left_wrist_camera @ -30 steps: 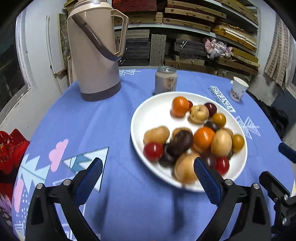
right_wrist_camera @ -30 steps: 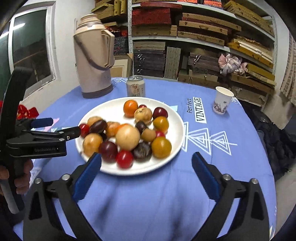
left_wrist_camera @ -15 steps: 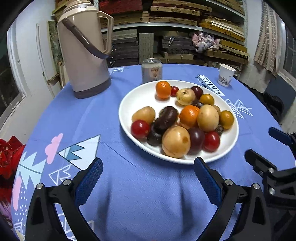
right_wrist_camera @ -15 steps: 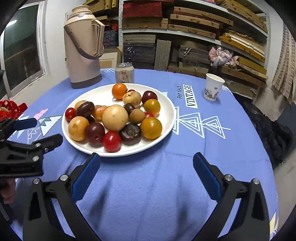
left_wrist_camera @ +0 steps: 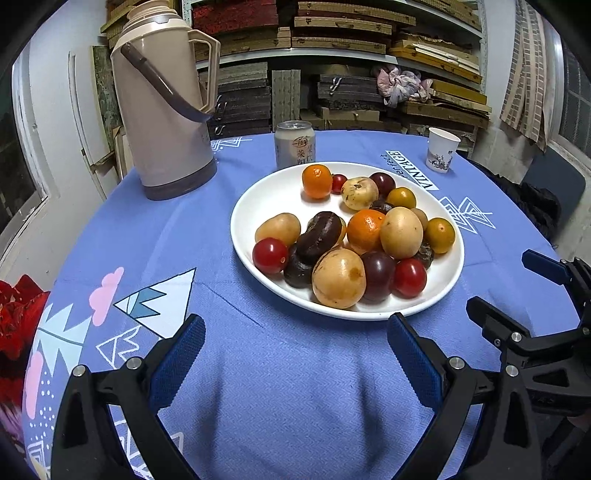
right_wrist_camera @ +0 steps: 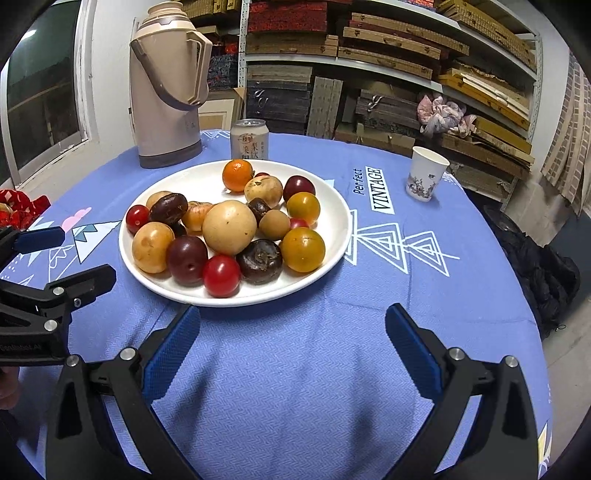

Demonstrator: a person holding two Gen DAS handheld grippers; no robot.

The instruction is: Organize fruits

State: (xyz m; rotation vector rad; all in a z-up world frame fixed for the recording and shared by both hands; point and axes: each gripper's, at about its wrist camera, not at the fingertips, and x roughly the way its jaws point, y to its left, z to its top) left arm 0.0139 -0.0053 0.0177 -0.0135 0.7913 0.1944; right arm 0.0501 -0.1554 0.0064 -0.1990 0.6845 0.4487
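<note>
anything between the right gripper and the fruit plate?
No. In the right wrist view, only bare blue tablecloth lies between the open right gripper and the near rim of the white plate. The left wrist view shows nothing there either.

1. A round counter (right_wrist_camera: pixel 332 369) fills the foreground, draped in a blue cloth printed with white triangles, pink clouds and the words "Perfect VINTAGE" (right_wrist_camera: pixel 380 189).
2. Behind it stand metal shelves (right_wrist_camera: pixel 406 74), packed with flat wooden boxes and dark stacked slabs – brown, black, one red stack (right_wrist_camera: pixel 288 16) up top.
3. A crumpled pink-and-white cloth (right_wrist_camera: pixel 443 112) sits on a middle shelf.
4. The left wall (right_wrist_camera: pixel 110 74) is white, with a window (right_wrist_camera: pixel 44 92) showing dark glass.
5. A checked cloth (left_wrist_camera: pixel 524 88) hangs at the right, near another window (left_wrist_camera: pixel 574 96).
6. A black bundle (right_wrist_camera: pixel 543 273) lies on the floor – right of the counter.
</note>
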